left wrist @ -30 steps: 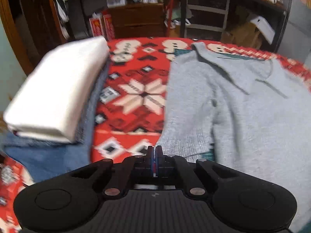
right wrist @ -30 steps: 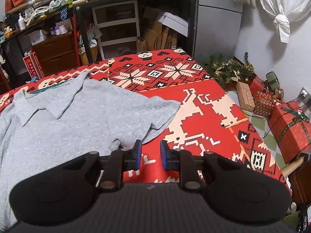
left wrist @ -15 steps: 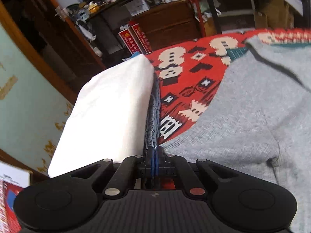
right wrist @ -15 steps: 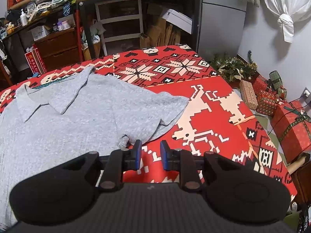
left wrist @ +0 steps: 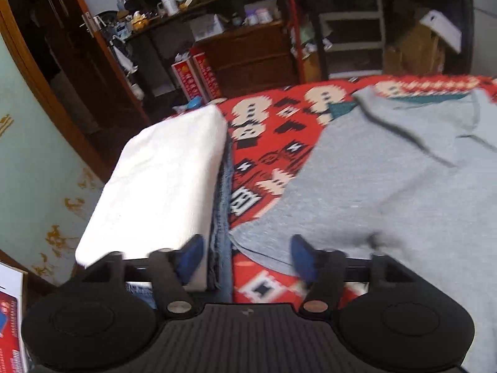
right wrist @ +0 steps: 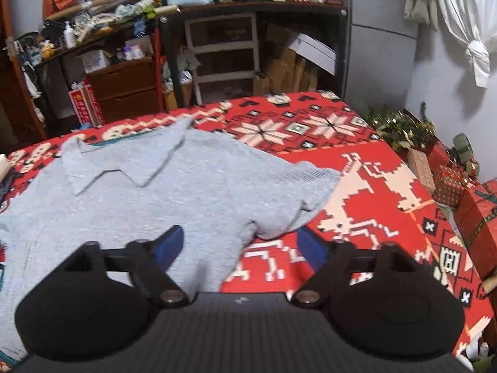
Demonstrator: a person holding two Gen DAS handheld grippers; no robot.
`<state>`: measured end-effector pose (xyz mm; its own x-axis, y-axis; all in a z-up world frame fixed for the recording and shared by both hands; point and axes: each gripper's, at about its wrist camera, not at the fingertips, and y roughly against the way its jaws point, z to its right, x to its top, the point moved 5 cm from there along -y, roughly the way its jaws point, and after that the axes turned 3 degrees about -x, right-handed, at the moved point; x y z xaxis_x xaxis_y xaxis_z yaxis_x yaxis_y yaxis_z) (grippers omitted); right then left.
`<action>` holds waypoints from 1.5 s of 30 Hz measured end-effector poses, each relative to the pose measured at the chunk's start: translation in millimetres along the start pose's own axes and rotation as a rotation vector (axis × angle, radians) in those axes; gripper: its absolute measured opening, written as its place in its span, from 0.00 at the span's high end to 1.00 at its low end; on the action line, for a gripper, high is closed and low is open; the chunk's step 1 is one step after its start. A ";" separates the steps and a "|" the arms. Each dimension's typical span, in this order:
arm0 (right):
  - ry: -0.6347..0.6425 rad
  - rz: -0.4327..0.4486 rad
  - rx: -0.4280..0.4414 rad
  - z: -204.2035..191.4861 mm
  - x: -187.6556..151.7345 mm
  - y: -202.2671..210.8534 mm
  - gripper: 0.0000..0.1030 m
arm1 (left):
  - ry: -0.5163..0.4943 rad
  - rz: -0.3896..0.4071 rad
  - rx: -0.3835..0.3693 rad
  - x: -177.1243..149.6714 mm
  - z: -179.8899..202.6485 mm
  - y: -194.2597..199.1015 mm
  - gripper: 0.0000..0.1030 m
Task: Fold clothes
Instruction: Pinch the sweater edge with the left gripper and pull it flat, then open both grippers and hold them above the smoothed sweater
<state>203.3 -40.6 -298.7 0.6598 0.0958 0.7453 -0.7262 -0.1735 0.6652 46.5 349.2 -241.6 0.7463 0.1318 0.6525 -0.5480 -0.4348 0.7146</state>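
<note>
The grey knit polo shirt [right wrist: 149, 192] lies spread flat, collar away from the cameras, on a red patterned blanket [right wrist: 366, 205]. The left gripper [left wrist: 247, 258] stands wide open and empty over the shirt's left sleeve hem, just beside a folded white cloth [left wrist: 164, 186] stacked on folded denim [left wrist: 223, 217]. The right gripper [right wrist: 240, 247] is likewise spread wide, empty, above the right sleeve and armpit. Cluttered wooden shelves [right wrist: 130, 87] and wrapped gifts [right wrist: 459, 186] surround the surface.
</note>
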 end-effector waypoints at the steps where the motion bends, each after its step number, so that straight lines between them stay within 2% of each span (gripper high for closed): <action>1: 0.010 0.003 0.010 -4.8 -1.4 1.5 0.08 | 0.006 0.018 -0.009 -0.8 2.3 9.1 0.24; 2: 0.027 0.002 0.021 -11.2 -4.2 2.5 0.05 | 0.017 0.041 -0.020 -1.5 5.6 18.2 0.18; 5: 0.098 0.007 0.049 -32.5 -14.6 5.7 0.01 | 0.041 0.072 -0.117 -4.7 25.9 41.9 0.12; 10: 0.182 -0.019 0.096 -62.5 -33.4 6.3 0.01 | 0.027 0.056 -0.269 -15.3 77.6 60.1 0.11; 16: 0.257 -0.053 0.142 -81.9 -54.1 2.3 0.01 | -0.023 0.048 -0.359 -37.2 126.3 60.3 0.11; 21: 0.286 -0.120 0.166 -88.1 -72.3 -9.8 0.01 | -0.033 0.010 -0.369 -48.6 133.9 49.0 0.12; 25: 0.262 -0.126 0.164 -86.8 -80.8 -13.2 0.00 | -0.040 -0.020 -0.376 -57.6 139.8 40.0 0.11; 29: 0.255 -0.127 0.151 -86.0 -82.0 -14.3 0.00 | -0.035 -0.039 -0.381 -63.2 142.9 32.8 0.00; 41: 0.236 -0.134 0.129 -87.2 -79.4 -15.4 0.00 | -0.027 0.002 -0.376 -63.4 144.5 33.0 0.00; 45: 0.234 -0.098 0.130 -86.8 -84.2 -13.7 0.00 | -0.017 0.028 -0.372 -67.0 144.3 35.0 0.00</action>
<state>141.0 38.7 -366.6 0.6522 0.3396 0.6777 -0.6204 -0.2747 0.7346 31.8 196.6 -296.7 0.7334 0.1083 0.6711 -0.6658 -0.0845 0.7413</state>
